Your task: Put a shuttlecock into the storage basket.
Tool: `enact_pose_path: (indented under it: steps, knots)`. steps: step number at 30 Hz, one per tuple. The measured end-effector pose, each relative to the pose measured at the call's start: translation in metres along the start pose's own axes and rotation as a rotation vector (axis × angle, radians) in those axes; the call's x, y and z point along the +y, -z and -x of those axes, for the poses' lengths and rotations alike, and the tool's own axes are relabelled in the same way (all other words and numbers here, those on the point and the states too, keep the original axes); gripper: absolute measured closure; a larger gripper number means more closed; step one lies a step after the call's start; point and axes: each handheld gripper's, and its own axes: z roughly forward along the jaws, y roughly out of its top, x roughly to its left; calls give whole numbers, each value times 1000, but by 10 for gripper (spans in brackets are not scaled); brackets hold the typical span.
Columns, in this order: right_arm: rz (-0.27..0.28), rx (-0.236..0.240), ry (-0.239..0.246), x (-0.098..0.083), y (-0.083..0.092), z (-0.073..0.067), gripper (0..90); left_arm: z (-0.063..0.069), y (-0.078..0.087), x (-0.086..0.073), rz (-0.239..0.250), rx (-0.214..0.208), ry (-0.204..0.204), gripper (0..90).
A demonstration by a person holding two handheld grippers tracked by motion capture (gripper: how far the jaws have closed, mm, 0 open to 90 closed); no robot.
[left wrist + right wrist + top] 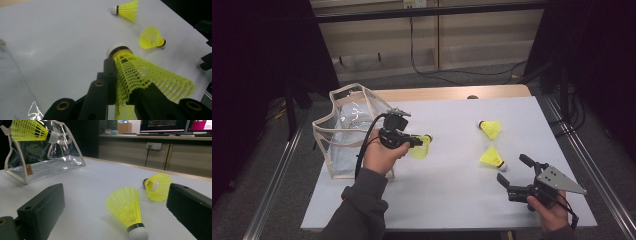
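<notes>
My left tongs (pixel 418 142) clamp the light, springy shuttlecock (pixel 422 148) by its skirt beside the clear bag (pixel 343 131); my right tongs (pixel 513 172) stand apart.

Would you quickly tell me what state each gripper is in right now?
Left gripper: closed on a yellow shuttlecock, held above the table.
Right gripper: open, holding nothing.

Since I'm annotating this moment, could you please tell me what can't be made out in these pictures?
- Inside of the clear pouch: high view, glare hides any contents.
- Held shuttlecock: left gripper view, the left gripper covers its skirt's lower end.
- Right gripper: right gripper view, jaw bases cut off by the bottom edge.
</notes>
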Motion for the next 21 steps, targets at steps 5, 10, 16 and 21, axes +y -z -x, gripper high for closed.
enact_pose_path:
  steps: [5,10,16,21]
  knots:
    - [-1,-1,2,0,2,0,16,-2,3,4,0,-1,5,845]
    - [-4,-3,0,0,2,0,16,-3,7,7,-2,-3,4,844]
    - [-4,-5,-1,0,3,0,16,-4,12,12,2,-4,5,844]
    - [-3,-3,0,0,3,0,16,-3,15,16,5,0,0,844]
